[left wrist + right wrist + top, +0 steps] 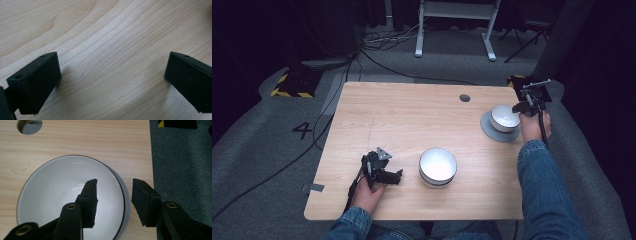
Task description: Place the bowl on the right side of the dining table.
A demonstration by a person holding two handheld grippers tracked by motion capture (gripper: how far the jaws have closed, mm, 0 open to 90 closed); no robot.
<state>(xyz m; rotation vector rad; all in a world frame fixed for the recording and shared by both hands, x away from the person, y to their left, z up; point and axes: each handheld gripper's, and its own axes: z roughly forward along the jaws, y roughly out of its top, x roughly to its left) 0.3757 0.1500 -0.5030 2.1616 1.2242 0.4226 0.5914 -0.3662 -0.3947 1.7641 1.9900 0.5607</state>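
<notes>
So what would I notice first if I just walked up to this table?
Probably the white bowl near the table's front middle, shining against the pale wood. Next, the right gripper at the far right, jaws open astride the rim of a second white bowl on a grey plate. The left gripper waits open beside the near bowl.

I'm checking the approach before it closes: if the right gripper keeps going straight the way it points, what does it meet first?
Probably the rim of the white bowl: the right gripper is open, with one jaw over the bowl's inside and the other outside. Depth is unclear.
</notes>
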